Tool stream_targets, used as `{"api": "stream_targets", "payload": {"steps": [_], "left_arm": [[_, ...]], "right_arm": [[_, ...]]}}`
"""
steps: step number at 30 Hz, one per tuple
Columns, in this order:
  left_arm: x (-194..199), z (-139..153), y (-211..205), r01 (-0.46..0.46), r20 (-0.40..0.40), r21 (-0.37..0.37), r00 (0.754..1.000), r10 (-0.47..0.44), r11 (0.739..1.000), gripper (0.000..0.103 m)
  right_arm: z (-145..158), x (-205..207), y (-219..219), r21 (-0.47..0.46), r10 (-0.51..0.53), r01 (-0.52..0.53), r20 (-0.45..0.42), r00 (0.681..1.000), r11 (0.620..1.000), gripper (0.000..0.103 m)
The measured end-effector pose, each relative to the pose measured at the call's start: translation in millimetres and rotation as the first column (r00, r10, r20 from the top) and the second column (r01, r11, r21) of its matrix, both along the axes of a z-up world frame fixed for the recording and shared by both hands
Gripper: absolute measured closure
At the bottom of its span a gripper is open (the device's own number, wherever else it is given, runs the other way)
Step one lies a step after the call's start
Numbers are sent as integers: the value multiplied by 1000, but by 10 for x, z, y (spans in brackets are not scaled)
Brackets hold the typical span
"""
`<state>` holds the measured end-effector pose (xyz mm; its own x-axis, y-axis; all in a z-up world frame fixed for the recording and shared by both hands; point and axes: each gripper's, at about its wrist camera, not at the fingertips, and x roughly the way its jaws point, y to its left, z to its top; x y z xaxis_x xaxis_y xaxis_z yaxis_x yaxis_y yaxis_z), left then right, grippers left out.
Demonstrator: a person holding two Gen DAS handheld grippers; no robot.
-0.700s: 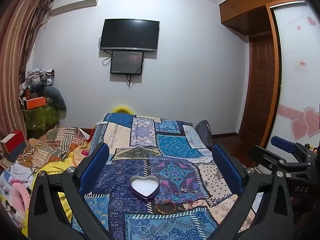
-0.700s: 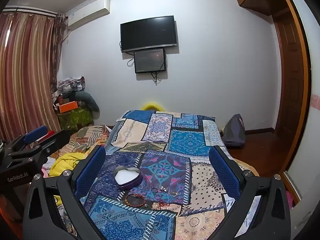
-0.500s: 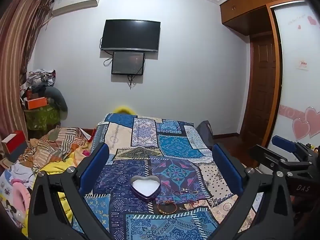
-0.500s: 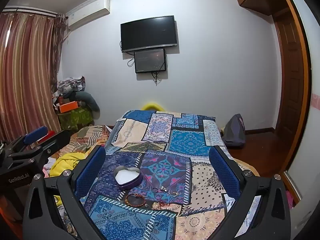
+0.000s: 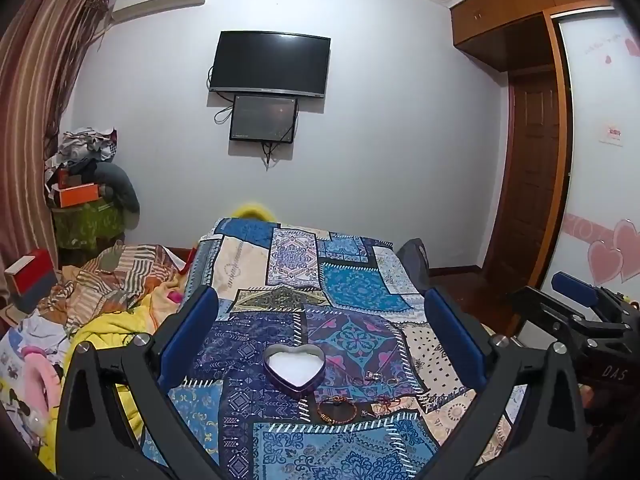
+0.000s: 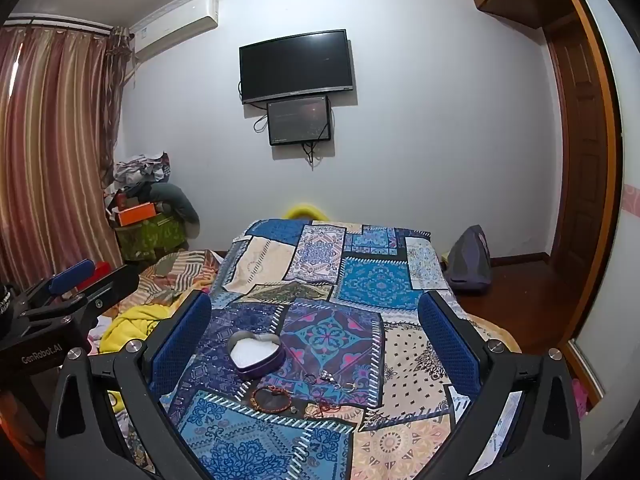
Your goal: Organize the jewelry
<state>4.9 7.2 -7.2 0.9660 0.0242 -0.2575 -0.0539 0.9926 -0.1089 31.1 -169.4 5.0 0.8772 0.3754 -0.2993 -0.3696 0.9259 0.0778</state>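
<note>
A purple heart-shaped tin [image 5: 294, 368] with a white lining lies open on the patchwork bedspread [image 5: 352, 284]; it also shows in the right wrist view [image 6: 256, 356]. In front of it lie a brown bead bracelet [image 5: 337, 409], a red string piece [image 5: 386, 402] and small rings [image 5: 374, 376]; the bracelet [image 6: 272, 398] and rings [image 6: 328, 378] also show in the right wrist view. My left gripper [image 5: 320, 332] is open and empty, held above the bed. My right gripper [image 6: 314, 328] is open and empty beside it.
Rumpled blankets and a yellow cloth [image 5: 108, 320] lie left of the bedspread. A cluttered stand [image 5: 86, 216] is in the far left corner. A TV [image 5: 270, 64] hangs on the far wall. A grey bag [image 6: 470, 260] sits on the floor to the right, near a wooden door [image 5: 528, 184].
Both grippers have drifted very slightly; the view has shifted a little. The jewelry and tin have not moved. Both grippers stay open.
</note>
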Motion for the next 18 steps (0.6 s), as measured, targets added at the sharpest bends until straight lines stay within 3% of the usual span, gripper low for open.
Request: {"api": "stream_targets", "payload": {"steps": [18], "left_arm": [[11, 10, 9, 3, -8, -8, 1000, -3, 1000, 0]], "right_arm": [[-15, 19, 21, -5, 4, -4, -8, 1000, 1000, 0]]}}
